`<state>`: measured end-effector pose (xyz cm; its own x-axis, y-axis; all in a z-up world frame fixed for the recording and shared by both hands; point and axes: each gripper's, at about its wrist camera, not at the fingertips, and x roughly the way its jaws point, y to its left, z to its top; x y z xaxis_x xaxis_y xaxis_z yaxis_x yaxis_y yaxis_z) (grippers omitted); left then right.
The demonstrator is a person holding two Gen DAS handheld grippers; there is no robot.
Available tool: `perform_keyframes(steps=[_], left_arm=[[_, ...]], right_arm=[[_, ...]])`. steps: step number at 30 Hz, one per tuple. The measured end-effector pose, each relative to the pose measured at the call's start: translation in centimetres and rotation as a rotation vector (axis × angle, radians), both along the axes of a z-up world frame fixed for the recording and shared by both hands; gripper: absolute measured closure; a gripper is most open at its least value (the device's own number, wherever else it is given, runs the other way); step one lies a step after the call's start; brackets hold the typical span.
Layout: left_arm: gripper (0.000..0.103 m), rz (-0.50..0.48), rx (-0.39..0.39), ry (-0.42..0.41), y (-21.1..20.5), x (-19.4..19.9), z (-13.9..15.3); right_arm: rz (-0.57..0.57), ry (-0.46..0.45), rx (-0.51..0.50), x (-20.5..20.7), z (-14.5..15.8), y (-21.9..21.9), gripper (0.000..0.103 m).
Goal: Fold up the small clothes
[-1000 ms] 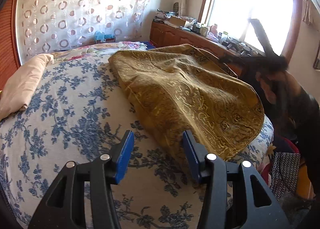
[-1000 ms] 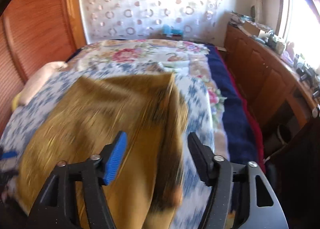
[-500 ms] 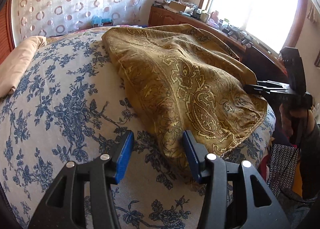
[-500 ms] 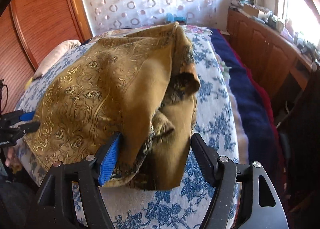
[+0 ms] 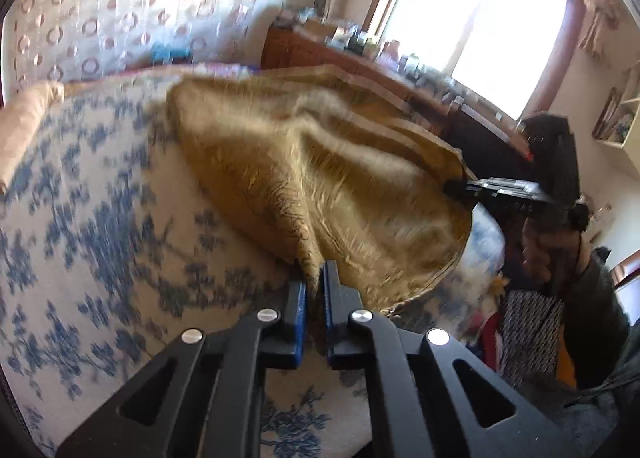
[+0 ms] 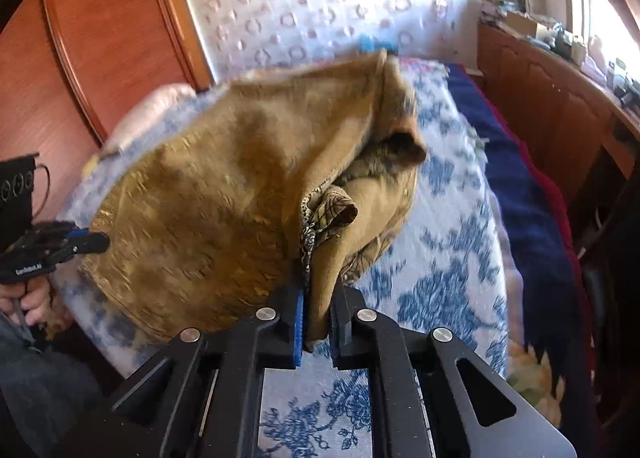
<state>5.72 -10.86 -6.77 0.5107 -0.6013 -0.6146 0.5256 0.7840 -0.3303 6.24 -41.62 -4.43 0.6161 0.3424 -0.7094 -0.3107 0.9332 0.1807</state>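
Note:
A gold paisley cloth (image 5: 320, 166) lies on a bed with a blue floral cover (image 5: 100, 226). My left gripper (image 5: 315, 282) is shut on the cloth's near corner. My right gripper (image 6: 319, 298) is shut on another edge of the same cloth (image 6: 224, 198), where the fabric bunches into folds. In the left wrist view the right gripper (image 5: 460, 188) shows at the cloth's right corner. In the right wrist view the left gripper (image 6: 94, 240) shows at the cloth's left edge. The cloth is lifted and stretched between the two.
A peach pillow (image 5: 24, 122) lies at the bed's left. A wooden cabinet (image 6: 552, 98) with clutter runs under the window at the right. A navy blanket (image 6: 528, 194) covers the bed's right side. Wooden panelling (image 6: 100, 42) stands at the left.
Both grippers have closed on the gold cloth's edges. They were open around it half a second ago. The cloth is now pulled up and blurred from motion.

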Motion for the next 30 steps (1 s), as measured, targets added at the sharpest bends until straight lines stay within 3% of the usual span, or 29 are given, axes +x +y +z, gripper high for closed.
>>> perform_keyframes(steps=[6,9,14,17,23,30], left_arm=[[0.101,0.052,-0.086,-0.091,1.1,3.7,6.2],[0.101,0.08,-0.11,-0.098,1.3,7.0,8.0],[0.1,0.159,-0.068,-0.108,1.5,13.5,9.1],[0.097,0.201,-0.015,-0.103,1.3,17.6,8.3],[0.09,0.216,0.063,-0.089,0.7,22.6,5.4],[0.064,0.233,0.088,-0.132,3.1,23.3,5.6]], right_arm=[[-0.022,-0.124,0.154,1.6,5.9,-1.6,0.097],[-0.047,-0.153,0.166,4.7,7.9,-1.5,0.097],[-0.072,-0.166,0.129,11.5,9.8,-0.6,0.097],[-0.086,-0.14,0.1,15.9,9.4,-0.2,0.097],[-0.09,-0.059,0.017,23.5,5.7,0.7,0.097],[-0.058,0.035,-0.082,27.0,2.2,1.4,0.097]])
